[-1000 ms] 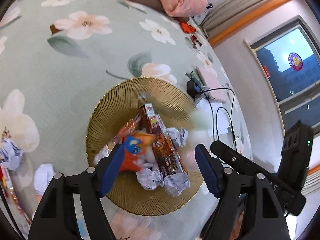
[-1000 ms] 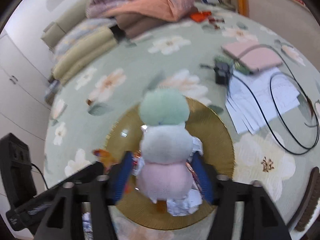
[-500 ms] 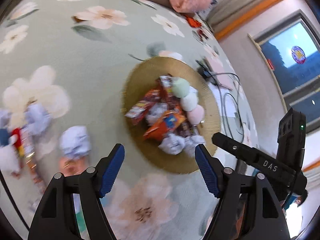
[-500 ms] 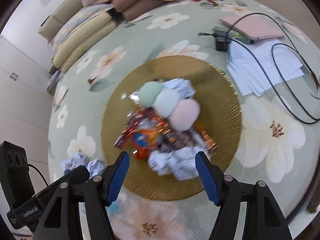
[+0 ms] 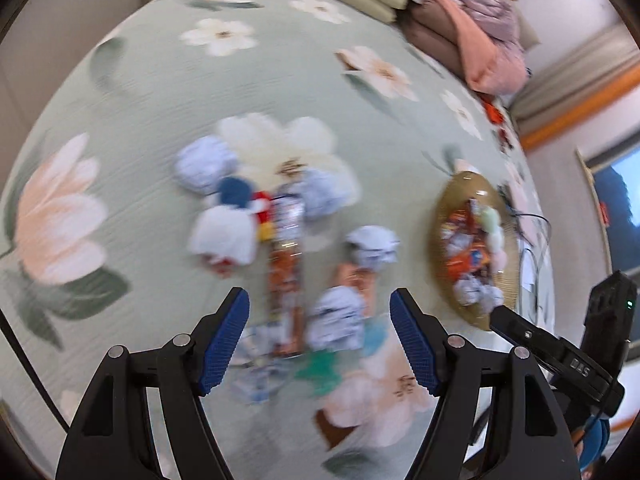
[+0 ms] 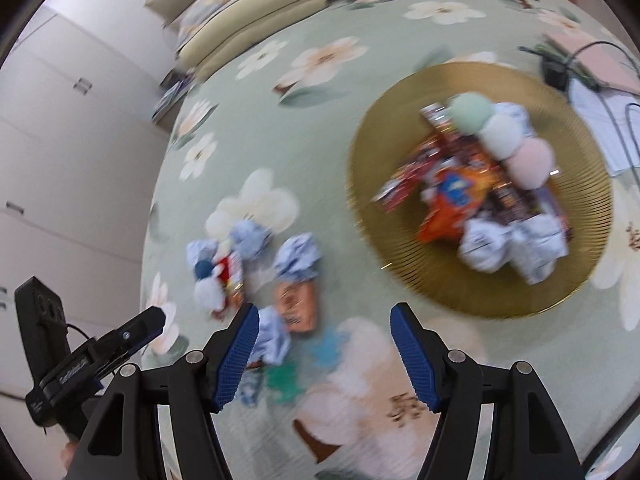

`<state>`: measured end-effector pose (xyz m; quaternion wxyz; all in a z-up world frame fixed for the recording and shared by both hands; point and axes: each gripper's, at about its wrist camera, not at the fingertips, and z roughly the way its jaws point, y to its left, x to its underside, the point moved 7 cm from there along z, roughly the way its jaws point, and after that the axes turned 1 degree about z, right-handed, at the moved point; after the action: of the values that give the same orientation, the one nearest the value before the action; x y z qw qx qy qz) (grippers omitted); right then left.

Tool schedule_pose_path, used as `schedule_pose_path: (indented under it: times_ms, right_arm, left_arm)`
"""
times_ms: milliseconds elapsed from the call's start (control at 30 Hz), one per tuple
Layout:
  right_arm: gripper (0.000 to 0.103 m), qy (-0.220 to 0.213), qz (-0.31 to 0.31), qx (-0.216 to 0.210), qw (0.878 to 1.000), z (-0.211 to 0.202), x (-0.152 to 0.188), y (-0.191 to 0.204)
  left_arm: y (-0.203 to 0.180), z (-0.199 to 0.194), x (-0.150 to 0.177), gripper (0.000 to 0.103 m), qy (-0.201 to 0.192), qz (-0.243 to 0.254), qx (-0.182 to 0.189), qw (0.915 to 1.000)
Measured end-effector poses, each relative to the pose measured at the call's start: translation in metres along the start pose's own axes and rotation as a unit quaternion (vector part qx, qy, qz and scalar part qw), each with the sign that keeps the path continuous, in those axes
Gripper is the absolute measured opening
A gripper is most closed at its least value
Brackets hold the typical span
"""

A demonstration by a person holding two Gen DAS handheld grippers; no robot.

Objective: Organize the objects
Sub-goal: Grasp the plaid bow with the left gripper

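A gold ribbed plate [image 6: 580, 276] lies on the flowered bedspread, piled with snack wrappers, crumpled paper balls and a three-ball plush [image 6: 500, 140] in green, white and pink. The same gold plate [image 5: 440, 240] sits far right in the left wrist view. Loose litter lies to its left: crumpled paper balls [image 5: 372, 244], a long snack wrapper [image 5: 284, 264], a small orange packet [image 6: 296, 304] and a blue, white and red soft toy [image 5: 236, 216]. My left gripper [image 5: 320, 336] hangs open over this litter, holding nothing. My right gripper [image 6: 324, 352] is open and holds nothing, left of the plate.
Folded quilts and pillows [image 6: 248, 24] are stacked at the head of the bed. A pink notebook, papers and black cables [image 6: 600, 80] lie beyond the plate. White cupboard doors [image 6: 60, 140] stand to the left, a window [image 5: 624, 184] to the right. Both views are motion-blurred.
Both grippers swung left, off the plate and over the loose litter. The right gripper let go of the three-ball plush, which now lies on the plate. The left gripper released the orange packet there.
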<state>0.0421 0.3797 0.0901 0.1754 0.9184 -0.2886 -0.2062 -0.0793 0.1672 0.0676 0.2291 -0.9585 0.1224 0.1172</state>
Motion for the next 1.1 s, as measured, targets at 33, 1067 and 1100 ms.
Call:
schedule_pose_path:
  times_ms: [33, 1067, 1100]
  right_arm:
    - [0.067, 0.006, -0.006, -0.002, 1.000, 0.005, 0.005, 0.008]
    - [0.067, 0.136, -0.153, 0.063, 0.977, 0.141, 0.119, 0.048]
    - [0.067, 0.135, -0.156, 0.074, 0.976, 0.148, 0.119, 0.047]
  left_arm:
    - [0.011, 0.000, 0.003, 0.071, 0.002, -0.005, -0.005, 1.0000]
    - [0.073, 0.075, 0.087, 0.051, 0.078, 0.088, -0.078, 0.9900]
    - [0.074, 0.075, 0.086, 0.051, 0.079, 0.084, -0.073, 0.9906]
